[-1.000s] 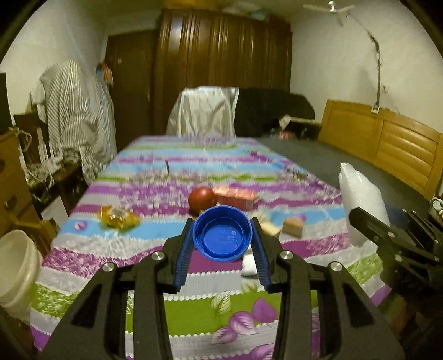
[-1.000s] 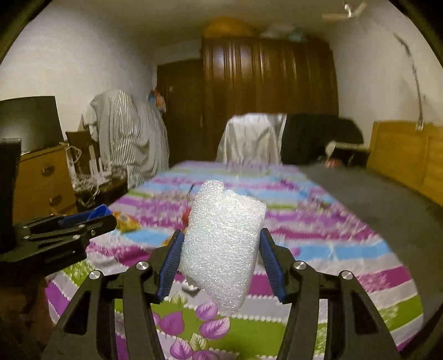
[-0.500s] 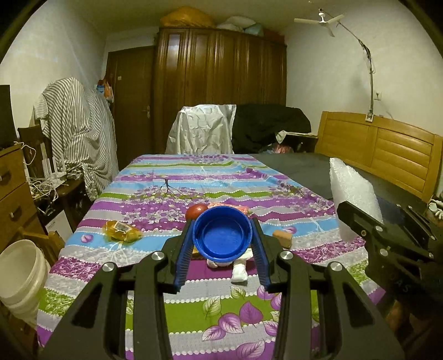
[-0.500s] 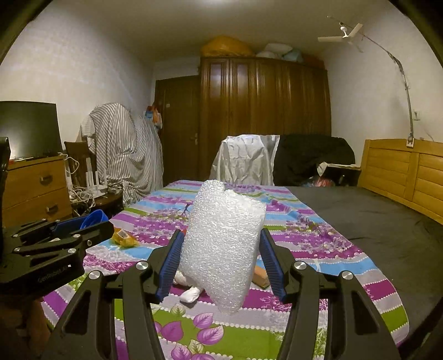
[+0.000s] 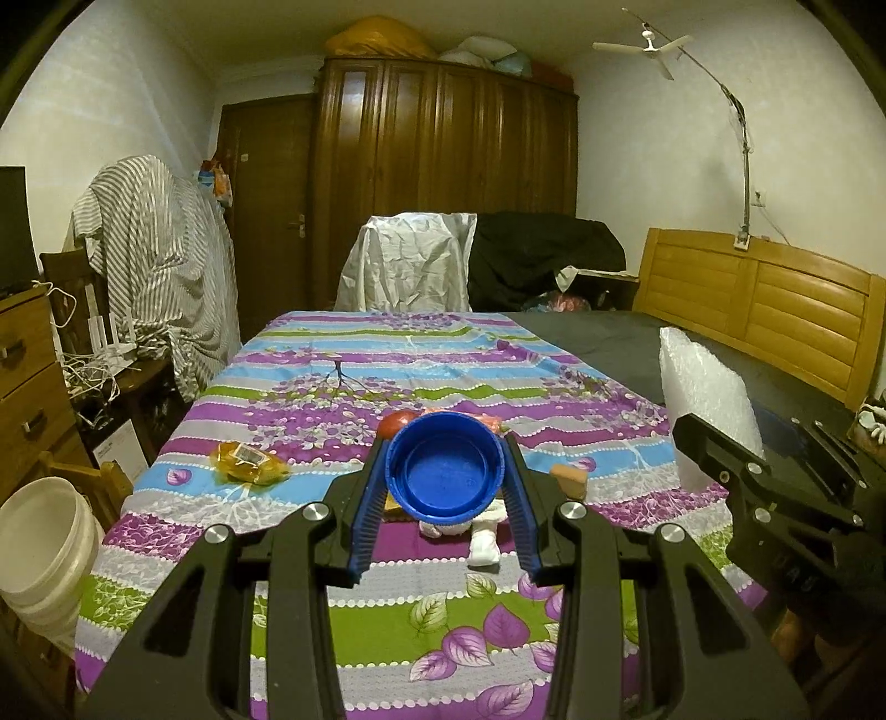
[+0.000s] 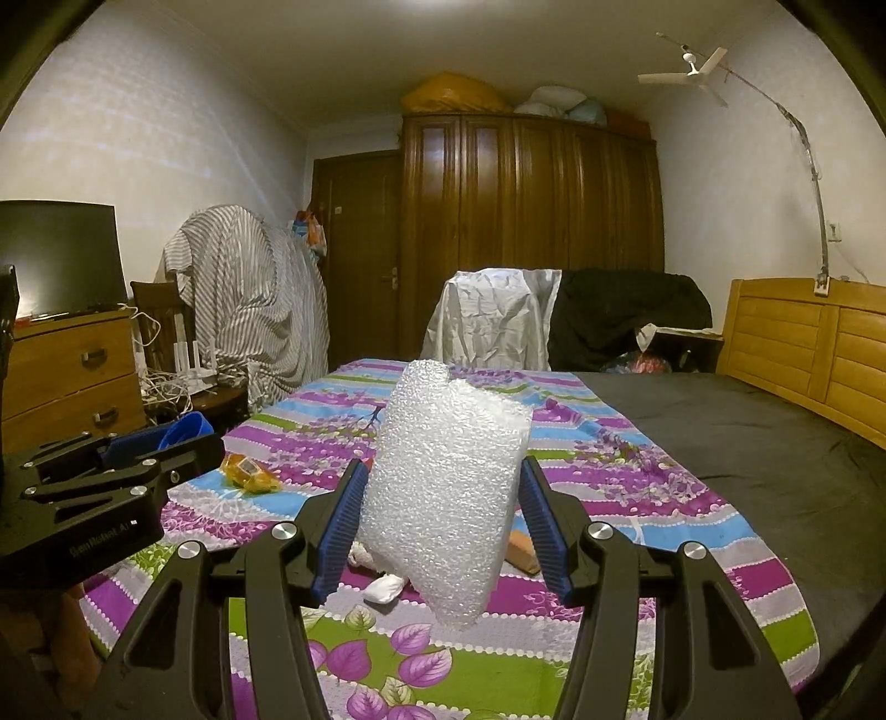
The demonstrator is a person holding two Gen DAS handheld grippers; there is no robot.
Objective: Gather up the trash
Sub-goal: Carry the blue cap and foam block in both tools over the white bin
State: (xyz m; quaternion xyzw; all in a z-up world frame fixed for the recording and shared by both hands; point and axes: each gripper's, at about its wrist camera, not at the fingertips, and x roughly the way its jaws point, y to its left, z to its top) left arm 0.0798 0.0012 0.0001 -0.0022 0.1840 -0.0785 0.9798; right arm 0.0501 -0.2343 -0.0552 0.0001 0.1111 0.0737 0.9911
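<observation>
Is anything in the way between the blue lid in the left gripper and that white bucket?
Nothing visible blocks it. The blue lid sits in the left gripper; the white bucket stands open off the bed's left edge.

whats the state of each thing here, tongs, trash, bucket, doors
left tongs: shut on the blue lid
blue lid: held off the bed, hollow side facing the camera
right tongs: shut on the bubble wrap
bubble wrap: held up, tilted
yellow wrapper: lying crumpled on the bedsheet
white bucket: upright, open
wardrobe: doors closed
ceiling fan: blades not blurred
</observation>
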